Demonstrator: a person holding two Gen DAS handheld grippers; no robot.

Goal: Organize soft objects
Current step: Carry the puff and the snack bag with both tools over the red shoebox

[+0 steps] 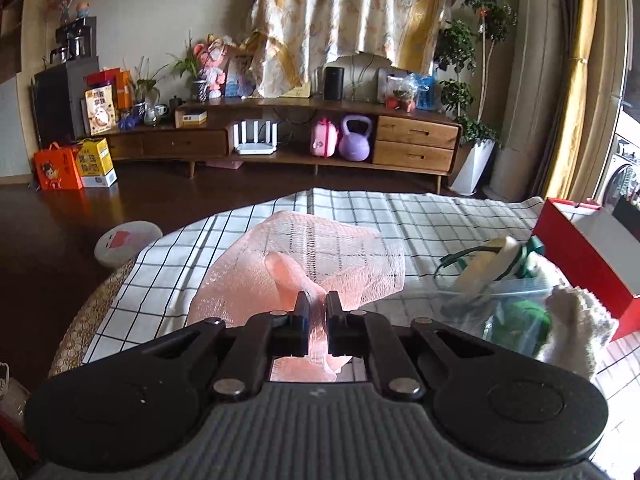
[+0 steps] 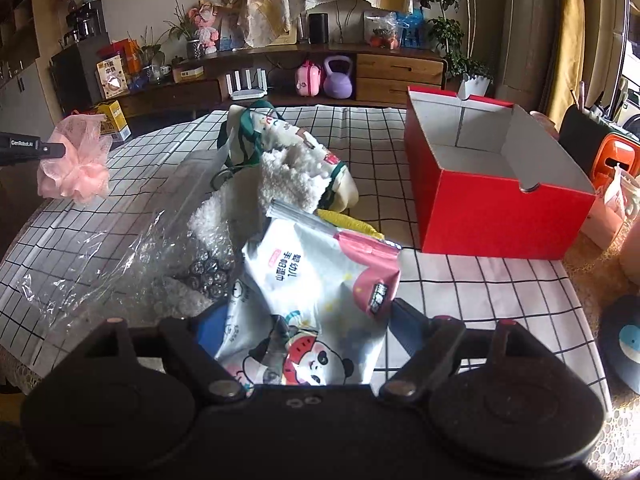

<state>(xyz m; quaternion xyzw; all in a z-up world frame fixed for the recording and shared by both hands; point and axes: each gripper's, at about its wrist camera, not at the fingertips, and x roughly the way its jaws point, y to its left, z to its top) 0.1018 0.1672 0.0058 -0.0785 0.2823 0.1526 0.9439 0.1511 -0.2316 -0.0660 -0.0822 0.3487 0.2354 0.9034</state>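
Note:
My left gripper (image 1: 318, 304) is shut on a pink mesh bath puff (image 1: 304, 264) and holds it above the checked tablecloth; the puff also shows at the far left of the right wrist view (image 2: 76, 160). My right gripper (image 2: 304, 320) is open, its jaws wide on either side of a white printed pouch with a panda (image 2: 316, 292). Behind the pouch lies a pile: a fluffy white cloth (image 2: 292, 172), a green-and-white bag (image 2: 248, 128), a yellow item (image 2: 348, 220) and clear plastic wrap (image 2: 120, 248). An open red box (image 2: 492, 184) stands at the right, empty inside.
The round table carries a white checked cloth (image 2: 460, 280). The red box shows at the right edge of the left wrist view (image 1: 584, 248). An orange bag (image 2: 616, 160) and a white bag stand to the right of the table. A wooden TV cabinet (image 1: 280, 136) lines the far wall.

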